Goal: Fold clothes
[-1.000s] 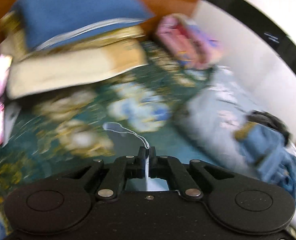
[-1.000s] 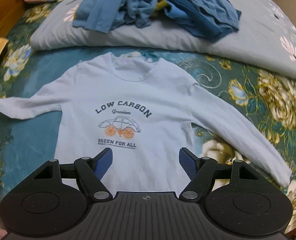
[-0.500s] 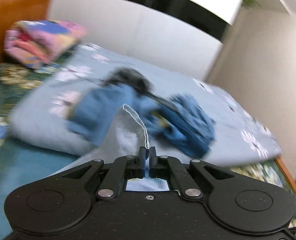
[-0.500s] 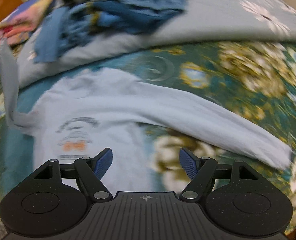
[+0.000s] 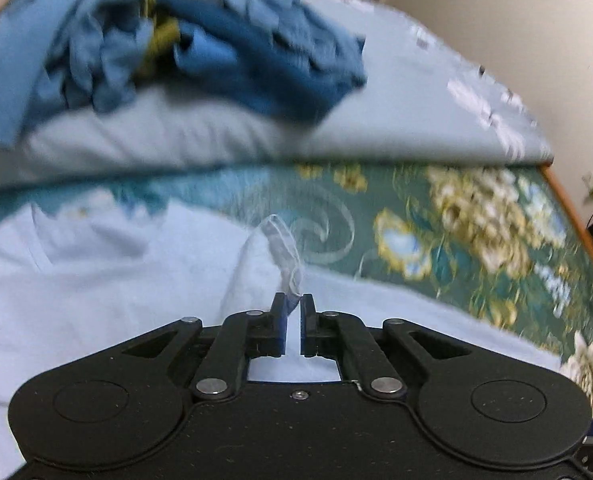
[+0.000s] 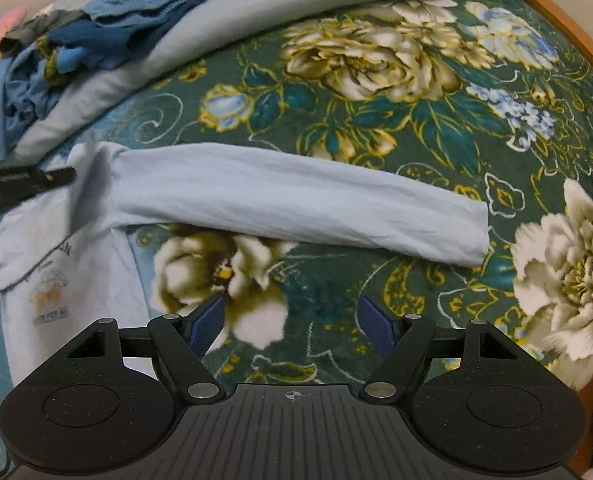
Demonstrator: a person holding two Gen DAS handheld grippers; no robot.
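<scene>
Left wrist view: left gripper (image 5: 292, 312) has swung from the pillow end to over the shirt (image 5: 96, 300); jaws now slightly parted with the sleeve cuff (image 5: 284, 256) between them, so release looks underway and the left sleeve is folded across the chest; clothes pile (image 5: 156, 40) sits on the grey quilt (image 5: 396, 112) beyond the shirt; no containers seen. Right wrist view: right gripper (image 6: 290, 320) is wide apart, empty, hovering over the floral blanket (image 6: 376, 80); right sleeve (image 6: 296, 196) lies flat, extending right of the shirt, likely next.
</scene>
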